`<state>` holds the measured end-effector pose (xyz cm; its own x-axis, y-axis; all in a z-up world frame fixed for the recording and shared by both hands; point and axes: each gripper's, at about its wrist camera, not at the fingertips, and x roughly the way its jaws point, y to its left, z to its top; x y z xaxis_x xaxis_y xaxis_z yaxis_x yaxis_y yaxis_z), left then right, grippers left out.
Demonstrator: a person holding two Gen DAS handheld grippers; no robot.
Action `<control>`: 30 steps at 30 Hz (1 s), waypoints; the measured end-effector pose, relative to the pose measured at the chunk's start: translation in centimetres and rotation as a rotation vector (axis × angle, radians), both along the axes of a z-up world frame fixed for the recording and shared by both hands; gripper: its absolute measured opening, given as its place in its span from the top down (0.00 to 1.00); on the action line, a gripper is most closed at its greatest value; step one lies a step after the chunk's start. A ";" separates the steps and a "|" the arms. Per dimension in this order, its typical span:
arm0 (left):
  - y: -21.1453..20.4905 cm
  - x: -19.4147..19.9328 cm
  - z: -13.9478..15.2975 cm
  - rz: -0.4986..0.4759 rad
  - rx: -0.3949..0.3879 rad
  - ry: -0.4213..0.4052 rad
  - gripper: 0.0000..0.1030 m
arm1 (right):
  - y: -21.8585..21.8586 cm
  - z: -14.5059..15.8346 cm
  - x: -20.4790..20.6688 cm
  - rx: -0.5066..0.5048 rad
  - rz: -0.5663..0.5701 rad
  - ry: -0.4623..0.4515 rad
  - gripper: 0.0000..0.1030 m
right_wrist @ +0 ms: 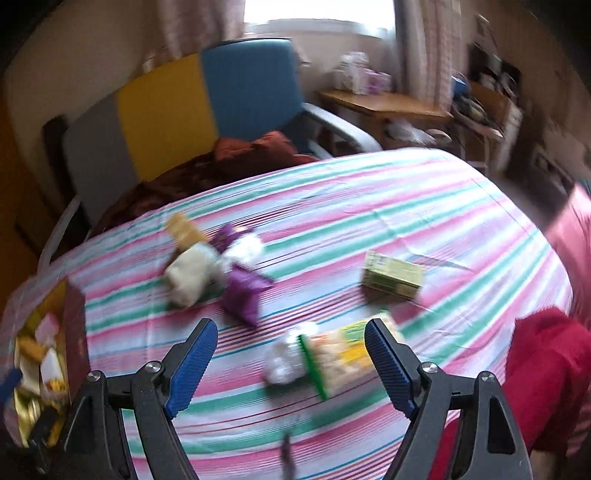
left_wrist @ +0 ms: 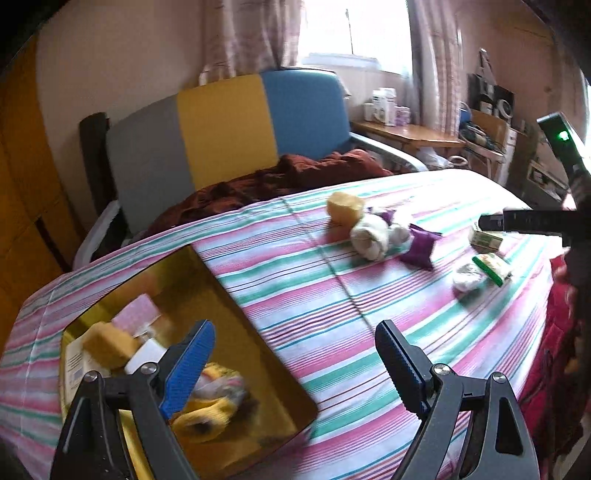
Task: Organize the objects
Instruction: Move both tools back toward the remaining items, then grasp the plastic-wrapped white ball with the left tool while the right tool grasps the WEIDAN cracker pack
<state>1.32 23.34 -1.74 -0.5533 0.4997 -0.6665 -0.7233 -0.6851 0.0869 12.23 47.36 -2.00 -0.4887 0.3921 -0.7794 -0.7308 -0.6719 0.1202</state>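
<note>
Both grippers stand spread wide, holding nothing. The left gripper (left_wrist: 295, 363) hovers above the open cardboard box (left_wrist: 236, 310), at nine o'clock on the striped bedsheet (left_wrist: 332, 295). The right gripper (right_wrist: 291, 363) hangs over a snack packet (right_wrist: 343, 358). Only the right view shows the whole green carton (right_wrist: 393, 275), at one o'clock.

Home, lived-in bedroom or living room. Striped cloth (left_wrist: 332, 295) covers the near surface. Far left, an armchair (left_wrist: 221, 129) in grey, yellow and blue panels with a rust-red blanket (left_wrist: 295, 173) on it. Curtained window (left_wrist: 354, 29) far centre; cluttered wooden side table (left_wrist: 406, 133) far right.
</note>
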 end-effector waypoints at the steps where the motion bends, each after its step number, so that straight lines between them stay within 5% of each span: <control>1: 0.4 0.1 -0.1 -0.014 -0.001 -0.004 0.14 | 0.7 0.0 0.5 -0.013 -0.022 0.007 0.19; 9: 4.7 1.2 -1.3 -0.137 -0.024 -0.034 0.14 | 6.0 -1.0 4.2 -0.118 -0.198 0.052 0.19; 17: 9.7 2.5 -2.9 -0.296 -0.052 -0.078 0.18 | 8.8 -3.8 6.5 -0.348 -0.270 0.176 0.19; 30: 19.1 3.5 -6.1 -0.507 -0.097 -0.145 0.28 | 8.8 -4.4 6.0 -0.405 -0.203 0.208 0.19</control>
